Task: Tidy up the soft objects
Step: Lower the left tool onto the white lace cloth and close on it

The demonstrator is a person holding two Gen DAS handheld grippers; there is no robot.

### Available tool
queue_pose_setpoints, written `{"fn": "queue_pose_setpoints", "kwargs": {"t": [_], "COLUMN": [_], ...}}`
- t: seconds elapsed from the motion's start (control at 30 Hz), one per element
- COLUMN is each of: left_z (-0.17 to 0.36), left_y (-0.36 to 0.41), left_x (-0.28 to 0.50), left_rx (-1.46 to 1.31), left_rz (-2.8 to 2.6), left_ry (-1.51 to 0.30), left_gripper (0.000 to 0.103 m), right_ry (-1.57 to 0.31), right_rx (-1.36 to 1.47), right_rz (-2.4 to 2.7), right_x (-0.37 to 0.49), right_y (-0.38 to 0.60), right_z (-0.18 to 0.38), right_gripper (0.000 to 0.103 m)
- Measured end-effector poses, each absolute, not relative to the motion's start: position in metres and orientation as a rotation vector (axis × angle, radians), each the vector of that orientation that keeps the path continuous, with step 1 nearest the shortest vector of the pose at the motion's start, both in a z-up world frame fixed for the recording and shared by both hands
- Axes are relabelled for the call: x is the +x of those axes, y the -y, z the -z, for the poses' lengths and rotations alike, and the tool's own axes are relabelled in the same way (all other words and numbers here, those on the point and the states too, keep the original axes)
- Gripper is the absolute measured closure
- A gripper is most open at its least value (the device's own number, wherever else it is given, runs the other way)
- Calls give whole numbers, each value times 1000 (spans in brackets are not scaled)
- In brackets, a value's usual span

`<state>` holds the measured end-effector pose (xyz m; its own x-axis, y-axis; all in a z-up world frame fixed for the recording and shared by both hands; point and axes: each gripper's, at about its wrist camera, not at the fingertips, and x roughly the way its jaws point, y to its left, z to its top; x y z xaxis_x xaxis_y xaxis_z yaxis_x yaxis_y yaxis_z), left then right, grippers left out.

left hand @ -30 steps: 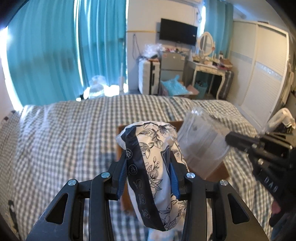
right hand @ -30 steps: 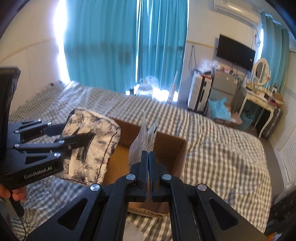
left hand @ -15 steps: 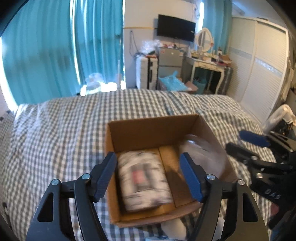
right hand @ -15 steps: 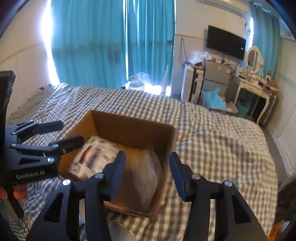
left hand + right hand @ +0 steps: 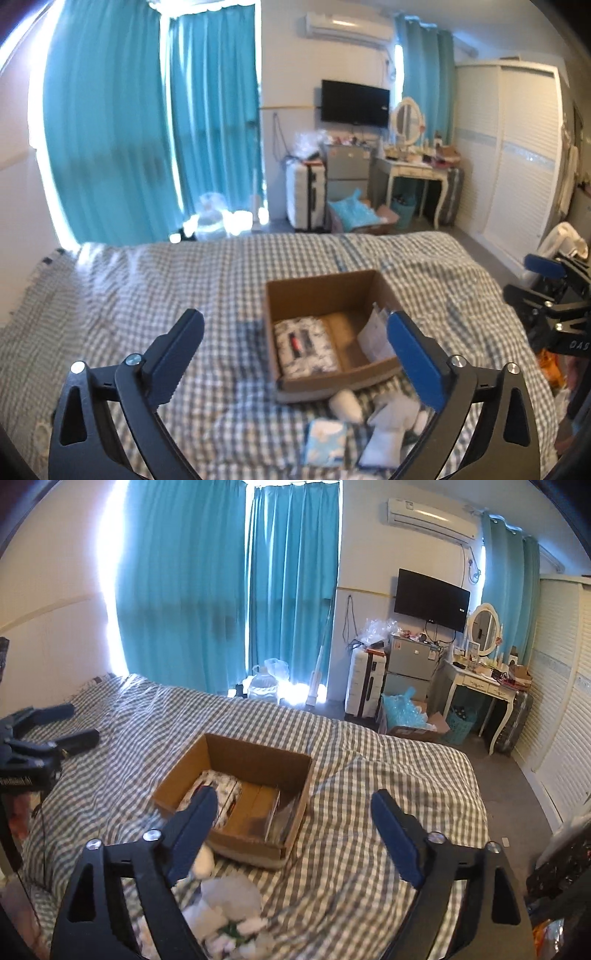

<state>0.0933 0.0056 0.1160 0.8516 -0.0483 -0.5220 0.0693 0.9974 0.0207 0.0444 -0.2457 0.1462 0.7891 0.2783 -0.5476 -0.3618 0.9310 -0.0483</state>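
Both released: left hand-held gripper [image 5: 295, 339] and right hand-held gripper [image 5: 293, 818] gaping above bed [image 5: 147, 295]; floral pack [image 5: 306, 347] inside box [image 5: 321, 291] at 9 o'clock, clear bag [image 5: 375, 338] at 3 o'clock

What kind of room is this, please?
Most likely a home bedroom: a bed with a checked cover holds the cardboard box, a dressing table with an oval mirror stands by the wall, and a white wardrobe is beside it.

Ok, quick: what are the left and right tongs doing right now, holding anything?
Left tongs: open, holding nothing.
Right tongs: open, holding nothing.
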Motion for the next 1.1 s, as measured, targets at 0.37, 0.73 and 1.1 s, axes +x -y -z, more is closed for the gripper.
{"fn": "queue_pose_setpoints", "kwargs": {"t": [0.37,0.73,1.1], "left_z": [-37,64,83], "left_y": [-23,-7,6], "left_x": [39,34,39], "left_rx": [-21,-71,-95], "left_rz": [24,19,65], "left_ry": [-652,-854,-892], "left_gripper": [1,2,3], "right_ry": [-708,-934,-997], "right_rx": [-205,-149,-126], "right_rz": [-358,-371,-444], "right_x": [-11,-1,19], "right_y": [260,251,235], "right_z": [-53,67,105], "right_gripper": [11,35,49]}}
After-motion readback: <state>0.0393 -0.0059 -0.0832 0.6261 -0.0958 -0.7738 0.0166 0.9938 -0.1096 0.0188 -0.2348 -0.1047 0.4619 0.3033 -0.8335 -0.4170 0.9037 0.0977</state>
